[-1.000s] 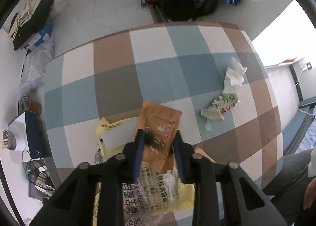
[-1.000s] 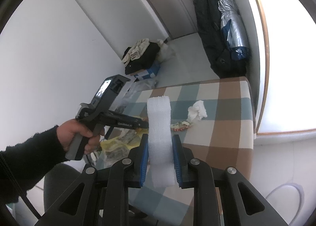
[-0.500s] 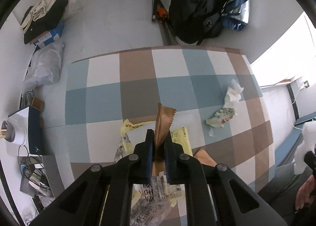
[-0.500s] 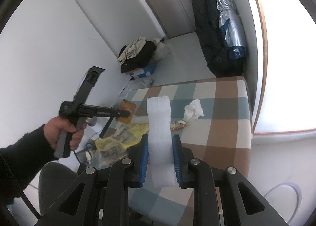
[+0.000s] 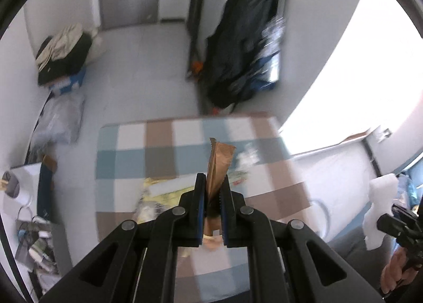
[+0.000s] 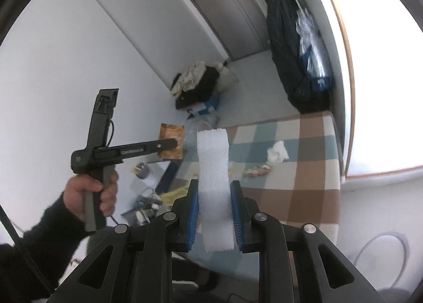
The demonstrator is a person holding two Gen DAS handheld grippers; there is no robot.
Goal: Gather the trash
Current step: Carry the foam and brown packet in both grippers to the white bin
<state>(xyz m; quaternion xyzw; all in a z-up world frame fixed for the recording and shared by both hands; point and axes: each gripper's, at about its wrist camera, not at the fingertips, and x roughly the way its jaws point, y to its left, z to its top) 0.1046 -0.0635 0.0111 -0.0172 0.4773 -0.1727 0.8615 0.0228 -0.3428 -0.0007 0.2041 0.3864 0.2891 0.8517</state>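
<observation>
L gripper (image 5: 212, 186) clamped on brown wrapper (image 5: 218, 161), lifted clear above checked table (image 5: 164, 149); R gripper (image 6: 214, 192) clamped on white foam strip (image 6: 214, 170), w/ crumpled tissue (image 6: 277, 151) lying on table

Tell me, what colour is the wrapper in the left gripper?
Brown, almost orange. The wrapper shows best in the left wrist view.
</observation>
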